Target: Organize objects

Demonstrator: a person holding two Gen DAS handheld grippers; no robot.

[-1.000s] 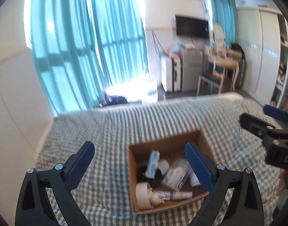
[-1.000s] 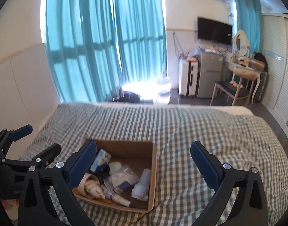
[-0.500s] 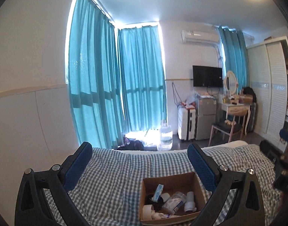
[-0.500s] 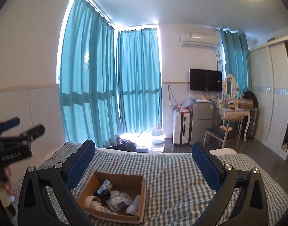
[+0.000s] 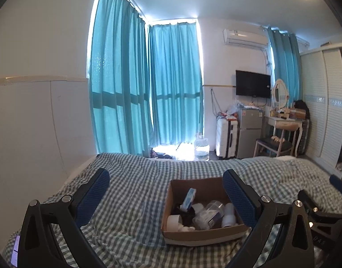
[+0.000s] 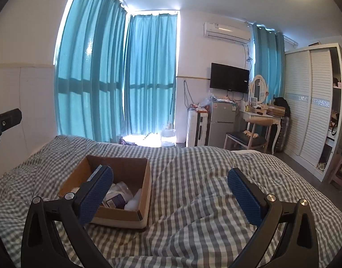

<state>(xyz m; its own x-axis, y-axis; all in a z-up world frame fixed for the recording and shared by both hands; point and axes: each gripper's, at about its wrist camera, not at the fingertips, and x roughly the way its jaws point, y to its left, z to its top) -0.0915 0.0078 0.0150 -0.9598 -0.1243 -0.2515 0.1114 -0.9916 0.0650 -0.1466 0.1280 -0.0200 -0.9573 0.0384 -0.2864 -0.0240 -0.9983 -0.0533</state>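
Observation:
An open cardboard box [image 5: 206, 234] sits on the checked bedspread [image 5: 135, 192]. It holds a blue-and-white carton [image 5: 188, 197], a white tape roll [image 5: 174, 220], a clear plastic pack [image 5: 210, 214] and white bottles [image 5: 228, 215]. My left gripper [image 5: 166, 195] is open and empty, held above the bed just left of the box. My right gripper [image 6: 169, 192] is open and empty, right of the box [image 6: 126, 214], over the bedspread [image 6: 193, 178]. The right gripper's body shows at the lower right of the left wrist view [image 5: 320, 214].
Teal curtains [image 5: 148, 89] cover the windows beyond the bed's far edge. A water jug [image 5: 201, 147], a suitcase, a small fridge [image 5: 249, 131], a dressing table with chair [image 5: 280, 134] and a white wardrobe [image 6: 309, 111] stand on the right. A white wall panel [image 5: 36, 122] runs along the left.
Both grippers tilted up from looking down at the box a second ago, then dipped slightly and steadied. The box now sits lower and closer in both views. Both stay open.

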